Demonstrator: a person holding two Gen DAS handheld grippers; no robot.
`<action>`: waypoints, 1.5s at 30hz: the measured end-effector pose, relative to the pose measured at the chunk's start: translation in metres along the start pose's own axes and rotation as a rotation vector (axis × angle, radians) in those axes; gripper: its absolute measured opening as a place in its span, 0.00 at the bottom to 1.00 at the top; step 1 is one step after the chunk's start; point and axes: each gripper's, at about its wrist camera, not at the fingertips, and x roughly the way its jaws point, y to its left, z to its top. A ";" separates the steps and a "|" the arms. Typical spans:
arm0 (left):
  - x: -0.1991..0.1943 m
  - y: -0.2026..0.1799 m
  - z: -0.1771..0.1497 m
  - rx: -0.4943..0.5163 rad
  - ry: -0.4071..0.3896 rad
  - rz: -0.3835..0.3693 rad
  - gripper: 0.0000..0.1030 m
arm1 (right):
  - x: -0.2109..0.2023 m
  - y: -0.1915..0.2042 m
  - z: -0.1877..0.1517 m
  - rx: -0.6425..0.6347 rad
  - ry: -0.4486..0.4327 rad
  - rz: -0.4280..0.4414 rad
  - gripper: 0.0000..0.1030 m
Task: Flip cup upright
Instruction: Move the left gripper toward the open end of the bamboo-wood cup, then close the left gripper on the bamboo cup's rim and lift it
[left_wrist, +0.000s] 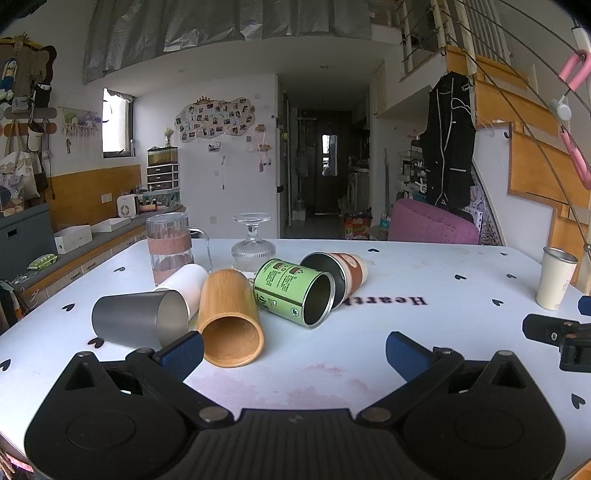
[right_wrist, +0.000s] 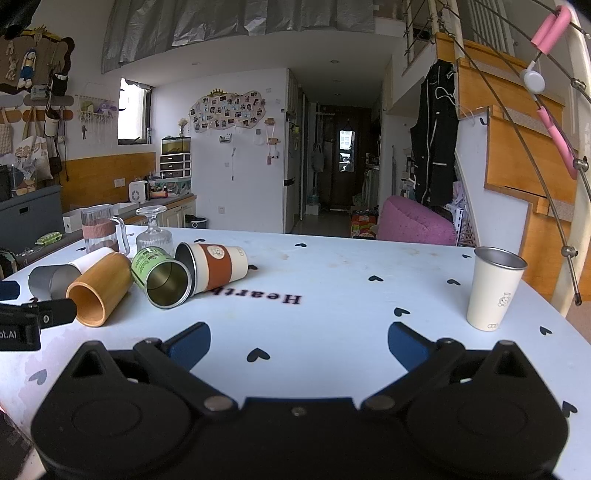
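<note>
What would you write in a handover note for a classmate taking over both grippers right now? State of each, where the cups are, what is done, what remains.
Left gripper: jaws open, empty, nearest the bamboo cup.
Right gripper: jaws open, empty, over bare table.
Done: the white steel-rimmed cup stands upright on the right.
Left: five cups lie on their sides in a cluster: grey metal cup, white cup, bamboo cup, green tin, brown-banded cup.
Behind them: the glass goblet is upside down; the glass mug looks inverted too.

Loft apartment living area, photo collage (right_wrist: 227, 110) on wall, wooden staircase (right_wrist: 517, 147), hanging black coat (right_wrist: 434, 140), pink pouf (right_wrist: 415, 221), heart-print table (right_wrist: 351, 295)
</note>
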 end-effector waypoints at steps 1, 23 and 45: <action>0.000 0.000 0.000 -0.003 -0.001 -0.002 1.00 | 0.000 0.000 0.000 0.000 -0.001 0.000 1.00; 0.096 0.045 0.016 -0.062 0.043 0.075 0.84 | -0.004 -0.001 -0.005 0.011 -0.011 0.008 1.00; 0.113 0.051 -0.004 -0.077 0.107 0.122 0.69 | -0.003 -0.001 -0.007 0.012 -0.008 0.008 1.00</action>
